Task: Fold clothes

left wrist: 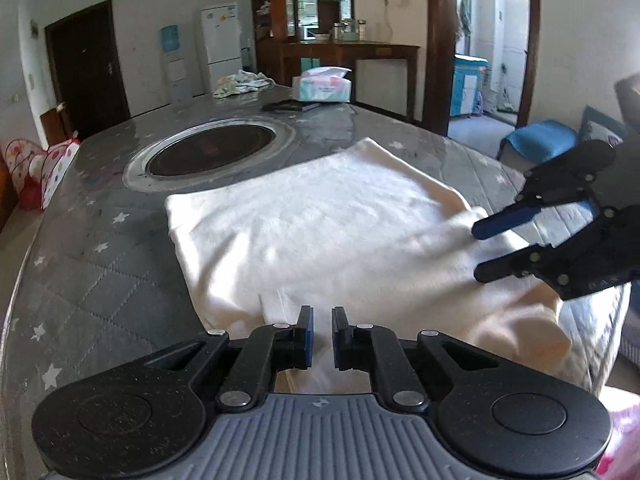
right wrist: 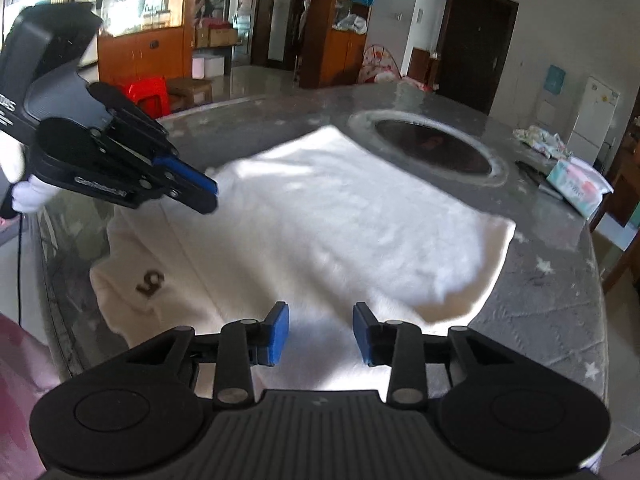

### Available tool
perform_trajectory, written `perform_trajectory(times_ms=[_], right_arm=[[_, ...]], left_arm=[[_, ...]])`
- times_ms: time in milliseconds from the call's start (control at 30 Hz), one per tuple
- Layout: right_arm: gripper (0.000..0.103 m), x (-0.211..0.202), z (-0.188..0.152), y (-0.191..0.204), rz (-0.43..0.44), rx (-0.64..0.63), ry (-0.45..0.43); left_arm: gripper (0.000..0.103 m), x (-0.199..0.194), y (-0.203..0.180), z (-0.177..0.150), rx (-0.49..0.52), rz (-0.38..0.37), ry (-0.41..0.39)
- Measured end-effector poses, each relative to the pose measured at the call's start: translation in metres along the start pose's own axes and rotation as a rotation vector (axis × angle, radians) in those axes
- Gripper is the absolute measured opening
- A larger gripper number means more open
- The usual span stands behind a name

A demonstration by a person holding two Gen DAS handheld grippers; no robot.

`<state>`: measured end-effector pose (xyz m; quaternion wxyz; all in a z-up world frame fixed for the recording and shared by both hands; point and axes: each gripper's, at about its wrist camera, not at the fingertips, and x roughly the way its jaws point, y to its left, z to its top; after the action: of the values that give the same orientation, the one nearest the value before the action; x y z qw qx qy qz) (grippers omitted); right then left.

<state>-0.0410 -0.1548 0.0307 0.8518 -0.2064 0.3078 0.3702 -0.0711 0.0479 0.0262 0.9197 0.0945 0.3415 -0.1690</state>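
Both wrist cameras look steeply down, close over the white garment (left wrist: pixel 320 232) from opposite sides, sharing it

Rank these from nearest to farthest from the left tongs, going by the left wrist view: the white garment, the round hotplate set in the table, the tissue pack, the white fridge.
1. White garment, directly under the left tongs.
2. Round hotplate, beyond the garment, left of centre.
3. Tissue pack, at the table's far edge.
4. White fridge, against the back wall.

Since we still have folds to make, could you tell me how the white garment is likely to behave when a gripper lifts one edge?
The white garment would probably drape limply: it already lies in soft overlapping layers. It looks fleecy, so the pads should grip without slipping. Its near part hangs over the table edge, so a lift may drag it.
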Motion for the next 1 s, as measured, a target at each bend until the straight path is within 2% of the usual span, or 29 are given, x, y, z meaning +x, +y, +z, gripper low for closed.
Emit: perform_trajectory(times_ms=[100, 200, 367, 533, 633, 833, 1000], right_arm=[[0.035, 0.001, -0.003, 0.003, -0.004, 0.002, 0.01], [0.036, -0.006, 0.0, 0.007, 0.0, 0.0, -0.017], [0.036, -0.002, -0.006, 0.014, 0.011, -0.022, 0.011], [0.036, -0.025, -0.004, 0.015, 0.012, -0.046, -0.005], [0.041, -0.039, -0.006, 0.018, 0.013, -0.08, 0.003], [0.044, -0.051, -0.015, 0.029, 0.022, -0.146, 0.043], [0.054, -0.061, -0.024, 0.036, 0.021, -0.21, 0.056]], left_arm=[[0.011, -0.003, -0.003, -0.009, 0.023, 0.001, 0.005], [0.011, -0.011, -0.006, -0.011, 0.045, -0.003, -0.002], [0.012, -0.026, -0.009, -0.016, 0.086, -0.021, -0.006], [0.027, -0.059, -0.016, -0.026, 0.186, -0.057, -0.025], [0.031, -0.072, -0.026, -0.035, 0.266, -0.073, -0.033], [0.03, -0.059, -0.044, -0.048, 0.346, -0.075, -0.038], [0.03, -0.053, -0.055, -0.055, 0.428, -0.078, -0.065]])
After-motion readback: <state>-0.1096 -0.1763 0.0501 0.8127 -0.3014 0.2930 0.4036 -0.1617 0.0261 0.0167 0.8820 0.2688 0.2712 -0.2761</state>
